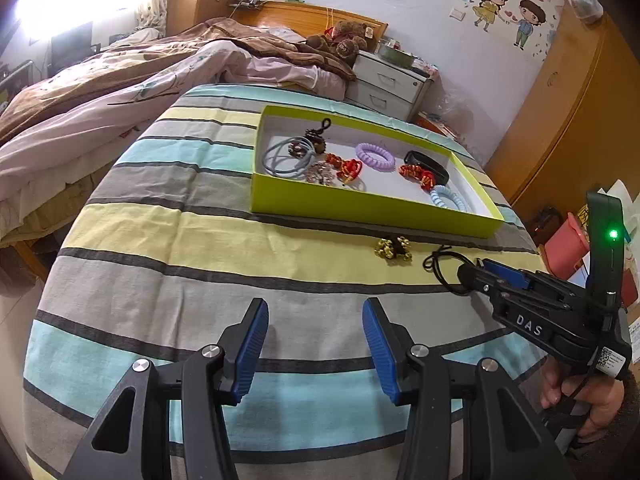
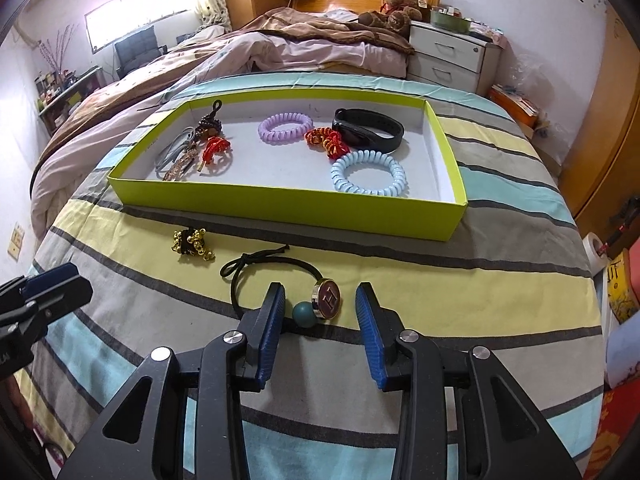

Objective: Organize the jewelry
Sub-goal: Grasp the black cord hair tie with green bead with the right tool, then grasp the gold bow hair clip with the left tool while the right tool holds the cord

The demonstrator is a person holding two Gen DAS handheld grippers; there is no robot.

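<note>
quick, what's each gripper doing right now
left gripper: open, holding nothing
right gripper: open around the hair tie, not gripping it

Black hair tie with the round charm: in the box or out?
Out. The black hair tie lies on the striped cloth, nearer than the green box.

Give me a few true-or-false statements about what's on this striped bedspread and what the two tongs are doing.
1. The purple coil bracelet lies inside the green tray. True.
2. The gold bell charm is in the tray. False: it lies on the bedspread in front of the tray.
3. The right tongs have the black hair tie's round button and teal bead between their fingers. True; the pads are not yet pressing on them.
4. The left tongs grip the blue coil bracelet. False: nothing is between them; that bracelet is in the tray.
5. The black wristband lies outside the tray. False: it is inside.
</note>
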